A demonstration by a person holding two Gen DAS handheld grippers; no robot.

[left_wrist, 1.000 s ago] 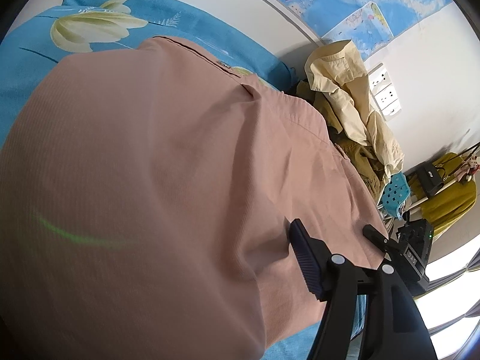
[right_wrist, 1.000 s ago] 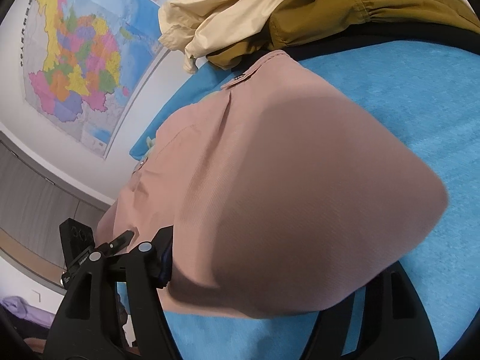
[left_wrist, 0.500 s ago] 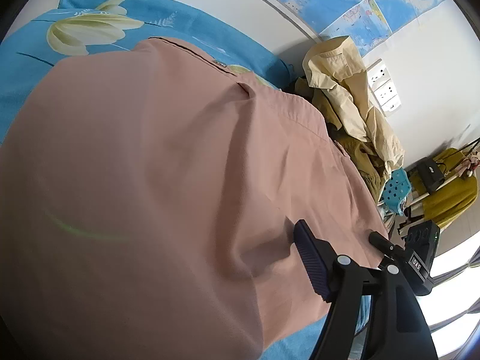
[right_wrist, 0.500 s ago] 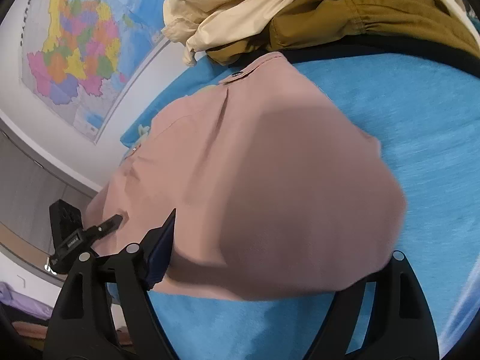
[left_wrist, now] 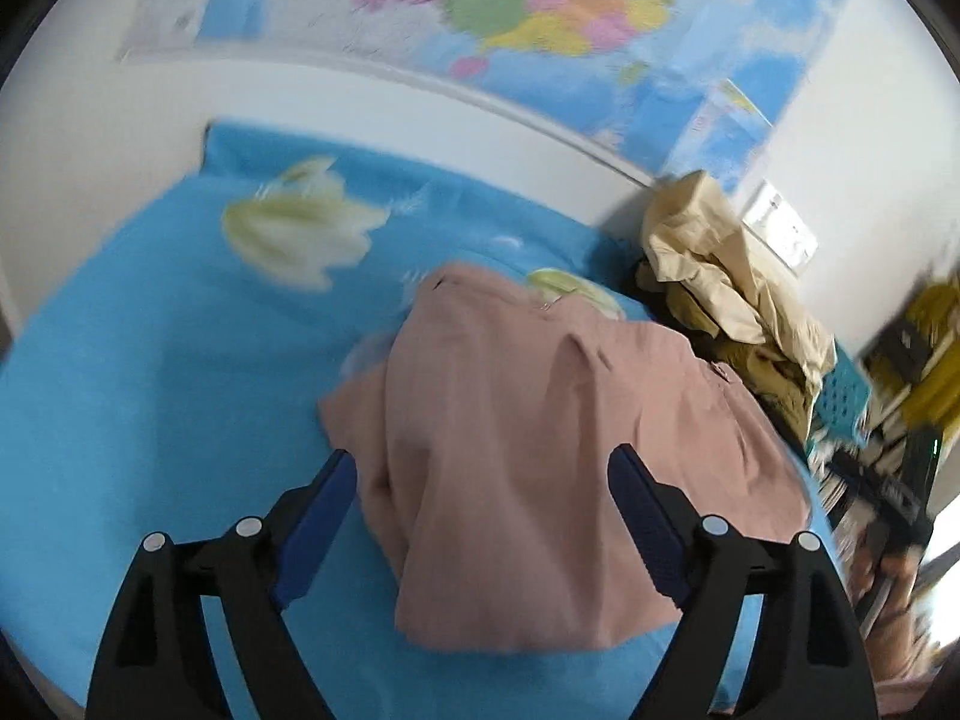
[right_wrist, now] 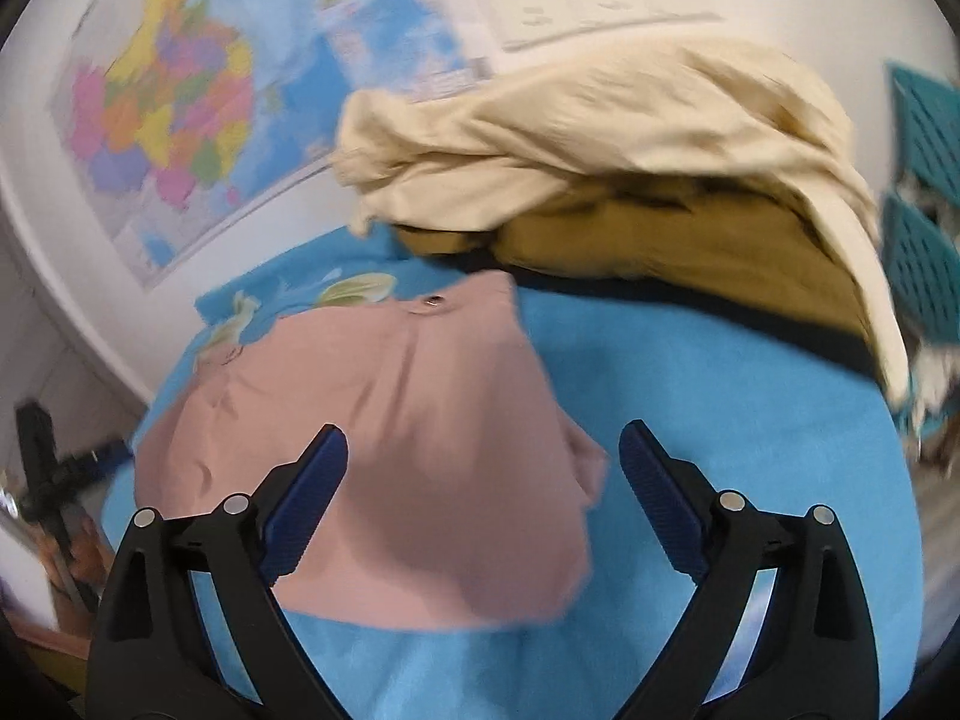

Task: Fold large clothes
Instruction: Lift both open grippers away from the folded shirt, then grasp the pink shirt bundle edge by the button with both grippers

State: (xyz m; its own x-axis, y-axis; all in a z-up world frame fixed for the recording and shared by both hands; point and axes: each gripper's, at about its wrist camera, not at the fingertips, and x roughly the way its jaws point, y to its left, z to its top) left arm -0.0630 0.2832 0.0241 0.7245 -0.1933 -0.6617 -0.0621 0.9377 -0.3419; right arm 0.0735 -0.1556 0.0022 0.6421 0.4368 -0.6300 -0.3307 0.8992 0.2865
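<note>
A pink garment (left_wrist: 528,456) lies folded on the blue bedspread (left_wrist: 150,372); the right wrist view shows the same pink garment (right_wrist: 390,432) with a snap button at its far edge. My left gripper (left_wrist: 483,498) hangs above its near part, jaws opening, blue pads wide apart and clear of the cloth. My right gripper (right_wrist: 483,468) is likewise above the garment's near right corner, jaws opening, pads touching nothing. Both views are motion-blurred.
A heap of cream (right_wrist: 600,138) and olive (right_wrist: 690,246) clothes lies at the bed's far end against the wall. Maps (left_wrist: 570,18) and a socket panel (right_wrist: 588,0) hang on the wall. A teal basket (right_wrist: 924,180) stands at right.
Both grippers let go of the pink garment, opened wide and rose away; the cloth that filled the views now lies flat and small on the bedspread.
</note>
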